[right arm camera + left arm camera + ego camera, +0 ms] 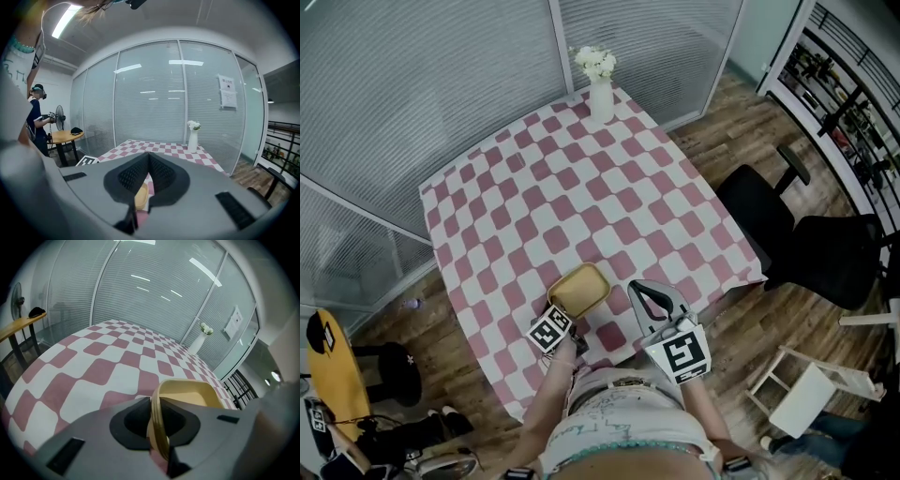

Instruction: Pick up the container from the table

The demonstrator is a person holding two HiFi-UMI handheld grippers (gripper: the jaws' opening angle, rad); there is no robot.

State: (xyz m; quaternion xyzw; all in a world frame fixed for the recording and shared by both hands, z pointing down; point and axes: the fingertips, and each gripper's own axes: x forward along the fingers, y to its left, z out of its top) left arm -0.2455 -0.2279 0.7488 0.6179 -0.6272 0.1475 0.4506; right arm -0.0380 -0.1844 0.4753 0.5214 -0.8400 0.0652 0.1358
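Jaws of the left gripper [153, 401] closed on the near rim of the yellow container [578, 289], the rim wall standing upright in the slit between the pads. The container is a shallow open tray near the front edge of the worktop [581, 187], which is covered by a pink-and-white checked cloth. In the head view the gripped stretch of rim is hidden under the gripper and its marker cube [550, 330]; in the left gripper view the gripper body cuts off the tray's lower part. Whether the base rests on the cloth or is raised cannot be told.

The right gripper [635, 285] sits just beside the container on its right, apart from it, jaws together and holding nothing. In the right gripper view only a sliver of the tray shows through the gap below the closed tips.

At the far corner of the worktop stands a white vase [601, 98] of white flowers, well apart from the container. A black office chair [769, 211] stands to the right and a round wooden table [333, 361] to the left, partly cut off by the frame edge. A second person [35, 117] stands beside that table.
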